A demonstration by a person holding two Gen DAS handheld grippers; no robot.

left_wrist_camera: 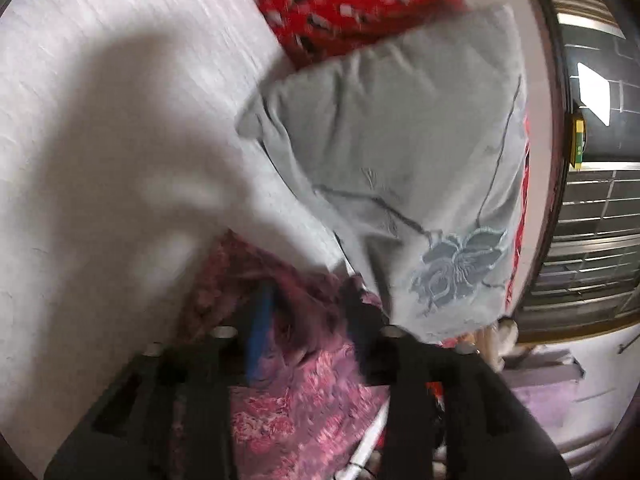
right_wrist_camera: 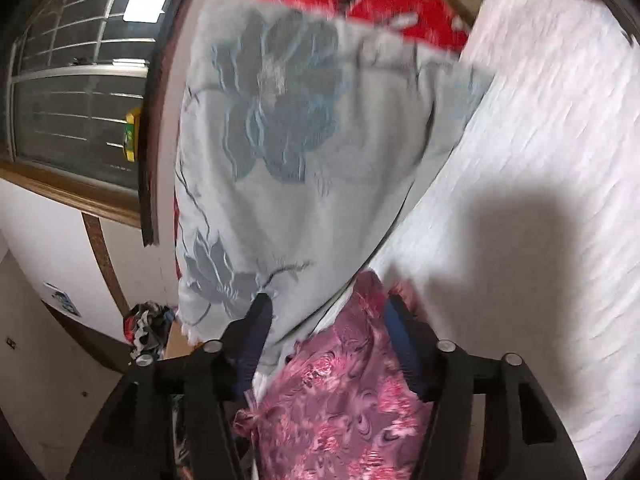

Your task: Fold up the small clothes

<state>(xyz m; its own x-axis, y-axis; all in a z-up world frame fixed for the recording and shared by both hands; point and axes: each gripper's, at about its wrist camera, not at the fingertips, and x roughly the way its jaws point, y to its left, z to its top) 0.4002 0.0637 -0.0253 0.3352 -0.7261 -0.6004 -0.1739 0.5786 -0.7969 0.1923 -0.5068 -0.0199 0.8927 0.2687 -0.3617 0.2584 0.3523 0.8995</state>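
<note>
Both grippers, left (left_wrist_camera: 310, 304) and right (right_wrist_camera: 326, 312), have jaws spread with the pink cloth (right_wrist_camera: 340, 400) lying loose between them on the white bed (right_wrist_camera: 520, 160)

A white-sheeted bed (left_wrist_camera: 100, 120) carries a grey flowered pillow (left_wrist_camera: 400, 152), a red patterned cushion (left_wrist_camera: 340, 4) — and pink floral cloth (right_wrist_camera: 340, 392).

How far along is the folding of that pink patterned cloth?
Nothing looks folded yet. The pink floral garment lies bunched between the parted jaws of both the left hand-held gripper and right hand-held gripper, beside the grey pillow. All the folding remains.
</note>
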